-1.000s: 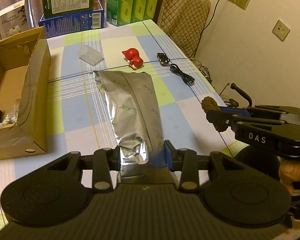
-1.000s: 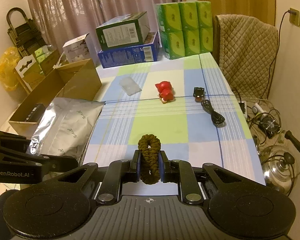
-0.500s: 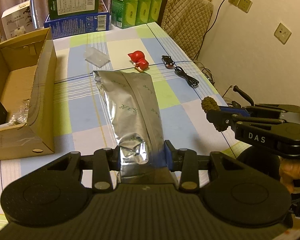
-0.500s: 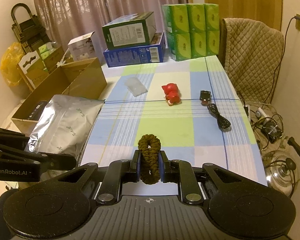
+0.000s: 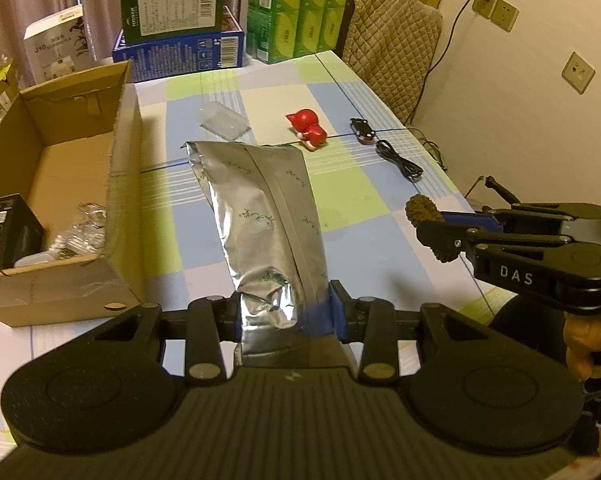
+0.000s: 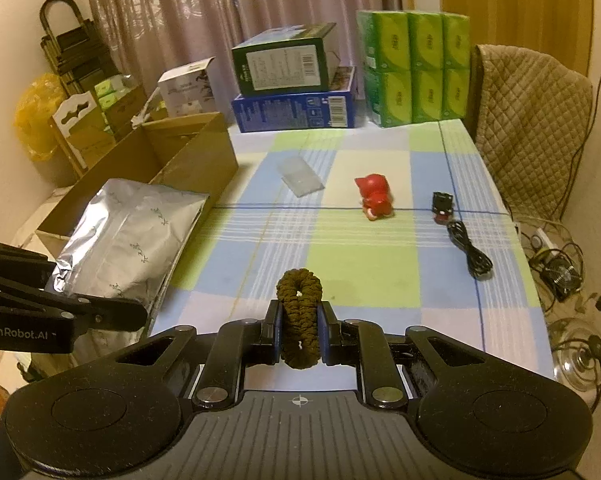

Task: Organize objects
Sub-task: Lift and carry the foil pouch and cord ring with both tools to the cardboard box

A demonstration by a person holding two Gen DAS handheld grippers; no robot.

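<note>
the table (image 5: pixel 352 200), covered in a checked cloth of blue, green and pale squares, fills both views. at its far end stand stacked green tissue packs (image 6: pixel 414 68) beside a blue box (image 6: pixel 296 110) with a green box (image 6: pixel 284 66) lying on top of it. along the table's left edge sits an open cardboard box (image 5: pixel 120 184); a black carton (image 5: pixel 6 232) and some crinkled clear plastic (image 5: pixel 82 230) lie inside it.

the silver foil bag (image 5: pixel 260 216) is the largest loose thing. the left gripper (image 5: pixel 285 312) is clamped on its near end, fingers pressed into the crumpled foil, and the bag juts forward, lifted off the cloth just beside the cardboard box. in the right wrist view the same bag shows at the left, in front of the box wall.

the right gripper (image 6: pixel 299 326) pinches a brown braided ring (image 6: pixel 299 316) upright between its blue pads, held above the near part of the table; the left wrist view shows it off to the right, near the table's right edge.

farther out on the cloth lie a clear plastic packet (image 5: pixel 223 123), a red figurine (image 5: pixel 308 130) on its side, a coiled black cable (image 5: pixel 400 160), and a small black and red device (image 5: pixel 362 130) just beside the cable's far end.
</note>
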